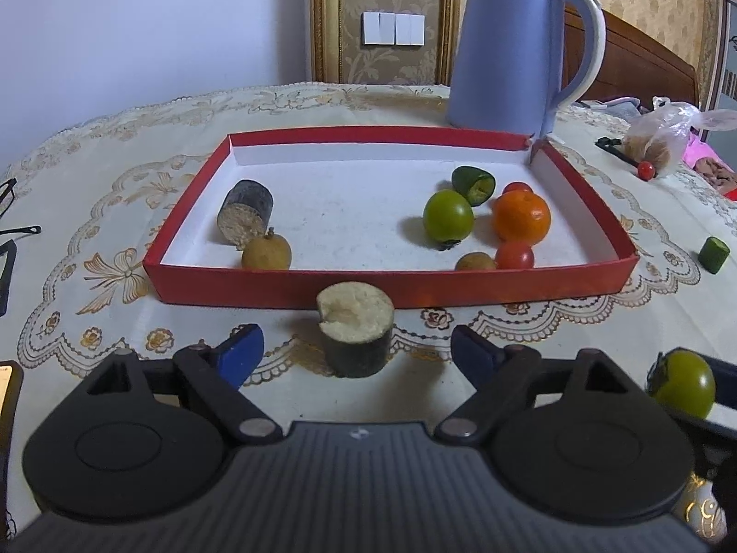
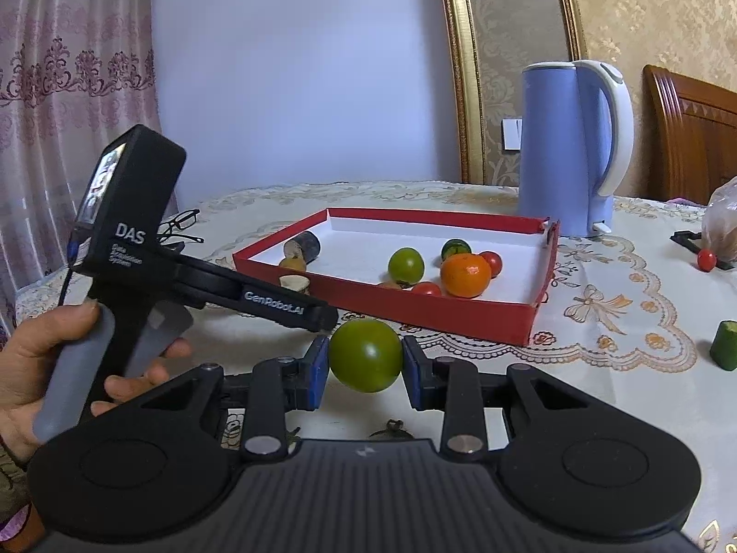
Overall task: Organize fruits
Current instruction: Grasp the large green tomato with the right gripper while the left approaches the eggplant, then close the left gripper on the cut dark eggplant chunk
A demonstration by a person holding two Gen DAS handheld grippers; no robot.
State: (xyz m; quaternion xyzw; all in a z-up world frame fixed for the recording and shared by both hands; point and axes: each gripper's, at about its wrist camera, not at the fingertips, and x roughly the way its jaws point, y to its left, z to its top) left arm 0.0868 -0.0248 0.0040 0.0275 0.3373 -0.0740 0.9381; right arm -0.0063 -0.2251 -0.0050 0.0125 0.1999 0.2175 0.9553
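A red tray [image 1: 396,286] [image 2: 405,308] holds an orange [image 1: 521,219], a green tomato [image 1: 447,216], red tomatoes, longans and a dark cut chunk [image 1: 246,214]. My left gripper [image 1: 357,352] is open, its blue pads on either side of an upright dark cut chunk [image 1: 355,327] on the cloth in front of the tray. My right gripper [image 2: 366,364] is shut on a green tomato [image 2: 366,355], held above the table near the tray's front; it also shows in the left wrist view [image 1: 684,389].
A blue kettle [image 1: 516,46] stands behind the tray. A green cucumber piece [image 1: 713,254] [image 2: 725,345] and a small red tomato [image 1: 646,169] [image 2: 706,259] lie right of the tray, near a plastic bag [image 1: 663,133]. Glasses [image 2: 179,226] lie at the left.
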